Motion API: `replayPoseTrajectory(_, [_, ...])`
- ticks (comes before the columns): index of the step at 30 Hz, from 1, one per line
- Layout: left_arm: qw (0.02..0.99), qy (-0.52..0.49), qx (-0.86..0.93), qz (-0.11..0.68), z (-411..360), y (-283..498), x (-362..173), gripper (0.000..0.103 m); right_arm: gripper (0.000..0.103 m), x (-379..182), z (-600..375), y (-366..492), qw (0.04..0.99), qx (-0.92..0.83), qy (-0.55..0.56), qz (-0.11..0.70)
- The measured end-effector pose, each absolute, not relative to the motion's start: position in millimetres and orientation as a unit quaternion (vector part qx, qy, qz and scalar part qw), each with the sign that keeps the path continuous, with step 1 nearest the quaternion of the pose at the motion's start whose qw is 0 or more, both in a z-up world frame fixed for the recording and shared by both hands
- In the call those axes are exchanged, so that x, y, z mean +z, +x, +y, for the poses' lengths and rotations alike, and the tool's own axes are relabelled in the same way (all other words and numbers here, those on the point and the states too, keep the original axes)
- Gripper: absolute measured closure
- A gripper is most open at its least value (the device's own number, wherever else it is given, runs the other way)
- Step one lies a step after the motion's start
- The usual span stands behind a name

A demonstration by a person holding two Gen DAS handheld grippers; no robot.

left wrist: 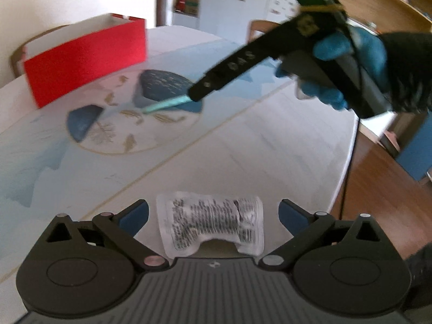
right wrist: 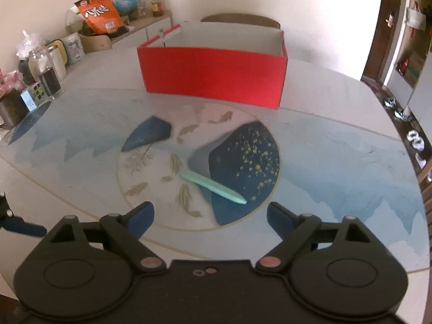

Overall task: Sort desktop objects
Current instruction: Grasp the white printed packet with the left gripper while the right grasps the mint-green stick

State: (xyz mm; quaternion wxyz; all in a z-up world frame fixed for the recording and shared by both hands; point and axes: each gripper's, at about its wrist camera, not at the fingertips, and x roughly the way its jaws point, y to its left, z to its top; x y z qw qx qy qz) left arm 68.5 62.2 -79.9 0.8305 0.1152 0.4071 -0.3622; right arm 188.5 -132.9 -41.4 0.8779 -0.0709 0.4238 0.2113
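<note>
A white printed packet [left wrist: 213, 224] lies flat on the table between the blue pads of my left gripper [left wrist: 213, 210], whose jaws stand wide and do not touch it. Further back lies a mint-green pen [left wrist: 167, 105] on the table's dark blue fan pattern. The pen [right wrist: 213, 186] rests just ahead of my right gripper [right wrist: 210, 210], which is open and holds nothing. In the left wrist view a blue-gloved hand [left wrist: 348, 54] carries that right gripper, one black finger [left wrist: 229, 67] slanting down toward the pen. An open red box [right wrist: 213, 75] stands at the back of the table.
Glass jars [right wrist: 46, 73], a small cube and an orange snack bag [right wrist: 100, 10] crowd the table's left side and the sideboard behind. A chair back [right wrist: 240, 19] stands behind the box. The table edge [left wrist: 348, 162] drops to wooden floor on the right.
</note>
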Motion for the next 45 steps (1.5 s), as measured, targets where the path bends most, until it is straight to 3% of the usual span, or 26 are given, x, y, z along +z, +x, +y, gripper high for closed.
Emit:
replayPoseTrajectory(13, [0.771,0.197,-0.442,0.414,80.4,95.4,-107.7,0.0,0.012,-56.4,-123.6,194.2,0.874,0.176,-0.067,0.449])
replayPoseTrajectory(26, [0.752,0.234,-0.503,0.357,59.9,110.4,-119.3,0.0,0.012,-71.3,-114.0,216.8,0.871,0.148,-0.073,0.462])
replayPoseTrajectory(35, [0.748,0.234,-0.516,0.346,52.3,115.9,-128.0,0.002,0.021,-90.1,-106.6,241.5,0.869,0.144,-0.083,0.467])
replayPoseTrajectory(41, [0.758,0.235,-0.509,0.333,50.5,119.8,-127.0,0.018,0.025,-96.7,-108.1,251.3,0.871,0.144,-0.075,0.464])
replayPoseTrajectory(44, [0.765,0.229,-0.504,0.329,52.1,121.9,-126.5,0.03,0.034,-96.4,-107.5,250.7,0.873,0.15,-0.072,0.458])
replayPoseTrajectory(45, [0.769,0.226,-0.5,0.328,53.1,122.5,-126.0,0.037,0.042,-96.0,-106.8,250.8,0.873,0.153,-0.073,0.457])
